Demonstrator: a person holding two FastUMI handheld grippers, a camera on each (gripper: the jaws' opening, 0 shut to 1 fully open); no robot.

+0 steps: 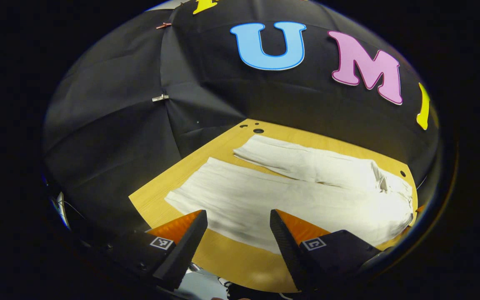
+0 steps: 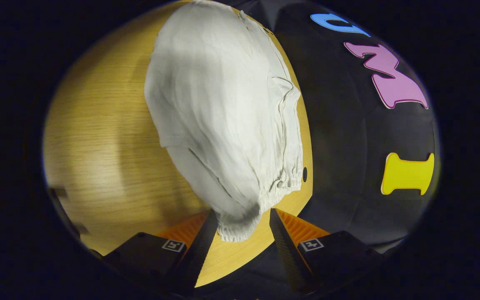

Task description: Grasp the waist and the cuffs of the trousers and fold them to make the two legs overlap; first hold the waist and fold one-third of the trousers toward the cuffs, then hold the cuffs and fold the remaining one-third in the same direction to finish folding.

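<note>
White trousers (image 1: pixel 290 187) lie spread flat on the wooden table (image 1: pixel 231 258), the two legs apart and side by side, cuffs toward the left, waist toward the right. My left gripper (image 1: pixel 238 221) hangs open over the near leg, a little in from its cuff, nothing between its fingers. In the right gripper view the same trousers (image 2: pixel 223 108) run away from me, and their gathered waist corner (image 2: pixel 240 227) lies between the spread fingers of my right gripper (image 2: pixel 240 225). That gripper is open; whether its fingers touch the cloth I cannot tell.
The table's far edge meets the black booth wall (image 1: pixel 140 125). Small holes (image 1: pixel 258 131) dot the tabletop's far corner, and another hole (image 2: pixel 304 174) sits by the waist. Bare wood (image 2: pixel 98 137) stretches left of the trousers in the right gripper view.
</note>
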